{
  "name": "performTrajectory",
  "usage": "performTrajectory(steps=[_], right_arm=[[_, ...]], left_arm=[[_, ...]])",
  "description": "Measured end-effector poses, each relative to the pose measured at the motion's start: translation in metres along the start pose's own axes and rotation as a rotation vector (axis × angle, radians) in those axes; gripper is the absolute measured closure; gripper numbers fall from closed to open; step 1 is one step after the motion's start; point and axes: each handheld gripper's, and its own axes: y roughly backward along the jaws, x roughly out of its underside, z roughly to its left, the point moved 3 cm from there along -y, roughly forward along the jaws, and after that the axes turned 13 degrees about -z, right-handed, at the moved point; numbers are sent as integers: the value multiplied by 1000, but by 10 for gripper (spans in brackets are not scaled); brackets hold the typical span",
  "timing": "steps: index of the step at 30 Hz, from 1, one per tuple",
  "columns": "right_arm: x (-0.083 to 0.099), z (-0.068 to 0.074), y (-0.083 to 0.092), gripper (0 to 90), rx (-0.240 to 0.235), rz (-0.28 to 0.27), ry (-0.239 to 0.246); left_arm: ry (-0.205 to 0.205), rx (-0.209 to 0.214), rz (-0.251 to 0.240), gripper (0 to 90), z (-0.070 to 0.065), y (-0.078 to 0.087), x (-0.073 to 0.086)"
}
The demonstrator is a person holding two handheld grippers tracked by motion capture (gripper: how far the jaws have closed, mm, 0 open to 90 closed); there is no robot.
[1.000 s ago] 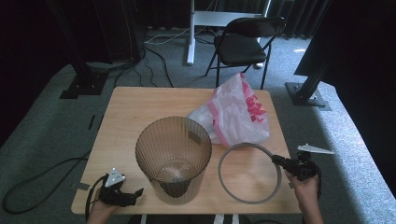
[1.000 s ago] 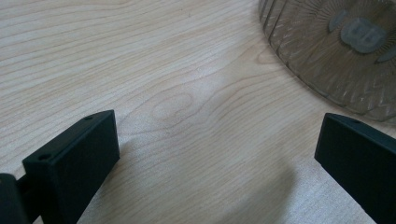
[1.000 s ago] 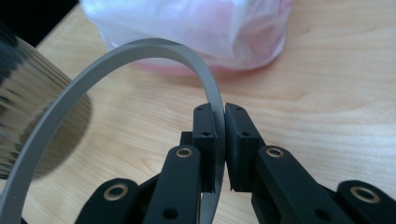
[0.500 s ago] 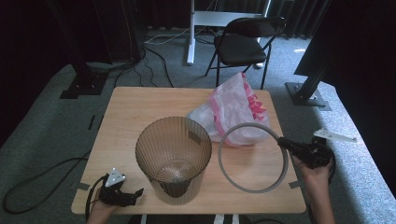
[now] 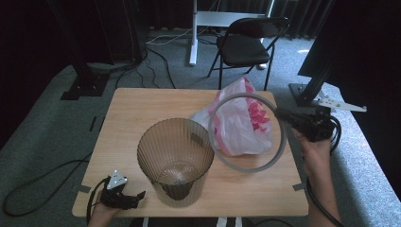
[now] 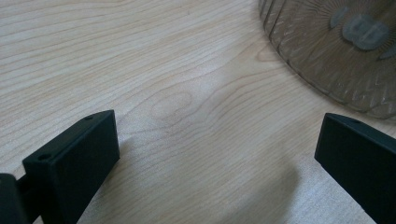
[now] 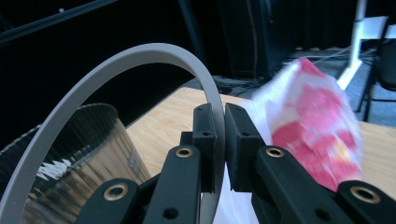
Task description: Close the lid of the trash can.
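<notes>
The left gripper (image 6: 219,154) looks down on the pale wood-grain table (image 6: 154,70), its two black jaws standing wide apart with only bare wood between them. Toward the far right of this view sits the ribbed, translucent brown bin (image 6: 341,51) (its base shows through the wall), resting on the table, clear of both jaws.

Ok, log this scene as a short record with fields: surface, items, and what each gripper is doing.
surface: wooden table
items: ribbed translucent bin, upright; pink and white plastic bag beyond it; grey ring
right gripper: fingers shut on the grey ring's rim, ring held tilted in the air in front of the bag
left gripper: open, low over the table's near left corner, beside the bin, holding nothing
</notes>
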Motion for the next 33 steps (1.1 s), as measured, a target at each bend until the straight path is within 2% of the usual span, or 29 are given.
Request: performTrajectory(steps=[8,17,24,33], right_arm=[[-15,25,-46,837,-93,13,5],[-22,52,-96,837,-183,77,5],[-7,76,-133,837,-228,172,41],[19,91,-160,837,-292,276,25]], left_arm=[[-6,1,4,0,0,0,1],[-8,3,3,0,0,0,1],[-13,9,3,0,0,1,1],[-13,13,1,0,0,1,1]])
